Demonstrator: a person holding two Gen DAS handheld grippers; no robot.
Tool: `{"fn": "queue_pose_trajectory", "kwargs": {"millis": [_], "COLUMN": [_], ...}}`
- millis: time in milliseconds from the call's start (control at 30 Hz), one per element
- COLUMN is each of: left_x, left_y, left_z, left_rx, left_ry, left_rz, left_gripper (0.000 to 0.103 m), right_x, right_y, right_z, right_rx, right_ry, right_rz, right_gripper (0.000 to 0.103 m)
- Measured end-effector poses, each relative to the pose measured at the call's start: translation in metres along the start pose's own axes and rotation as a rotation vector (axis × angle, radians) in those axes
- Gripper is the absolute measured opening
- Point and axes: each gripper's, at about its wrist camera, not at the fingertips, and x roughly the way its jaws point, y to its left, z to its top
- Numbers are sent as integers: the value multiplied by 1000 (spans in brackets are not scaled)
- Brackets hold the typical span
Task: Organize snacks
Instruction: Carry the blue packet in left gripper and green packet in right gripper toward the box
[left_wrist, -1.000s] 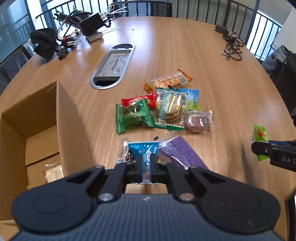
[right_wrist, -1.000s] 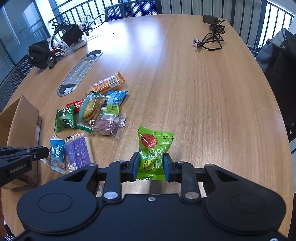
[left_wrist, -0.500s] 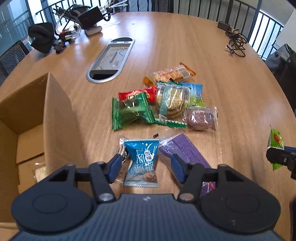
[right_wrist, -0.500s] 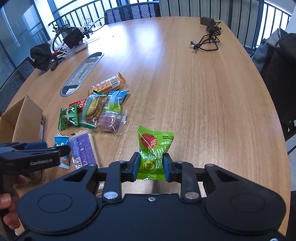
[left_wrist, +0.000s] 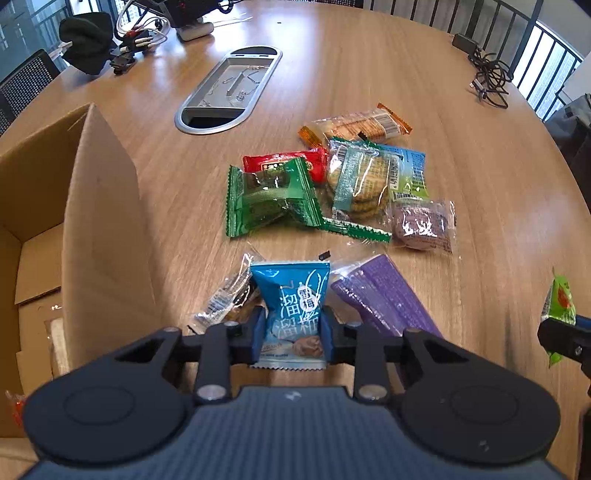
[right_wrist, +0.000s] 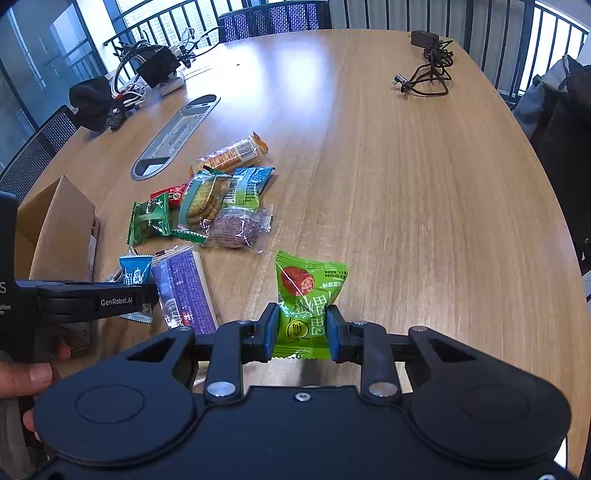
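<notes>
Blue snack pkt (left_wrist: 293, 306) pinched in closing left claw (left_wrist: 293, 334), right claw (right_wrist: 300, 332) clamps green pkt (right_wrist: 306, 295)

A wooden table (left_wrist: 461, 177) bears a snack pile (left_wrist: 332, 184), a cardboard box (left_wrist: 99, 221) and cables (left_wrist: 489, 79).

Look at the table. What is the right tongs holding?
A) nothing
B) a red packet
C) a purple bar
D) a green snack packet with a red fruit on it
D: in the right wrist view the right tongs are shut on the green snack packet, whose red fruit picture shows just above the blue pads; the purple bar lies on the table.
</notes>
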Motion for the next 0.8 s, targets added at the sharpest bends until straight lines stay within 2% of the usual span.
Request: {"fn": "queue_pose_trajectory", "kwargs": {"millis": [800], "left_x": [-88], "left_y": [21], "left_z": [3], "left_rx": [-97], "left_ry": [-176], "left_rz": [7], "left_gripper": [30], "right_x": [-22], "right_y": [42], "right_z": [30], "right_rx": [-143], "right_ry": [-80], "right_rz": [112], "right_gripper": [27]}}
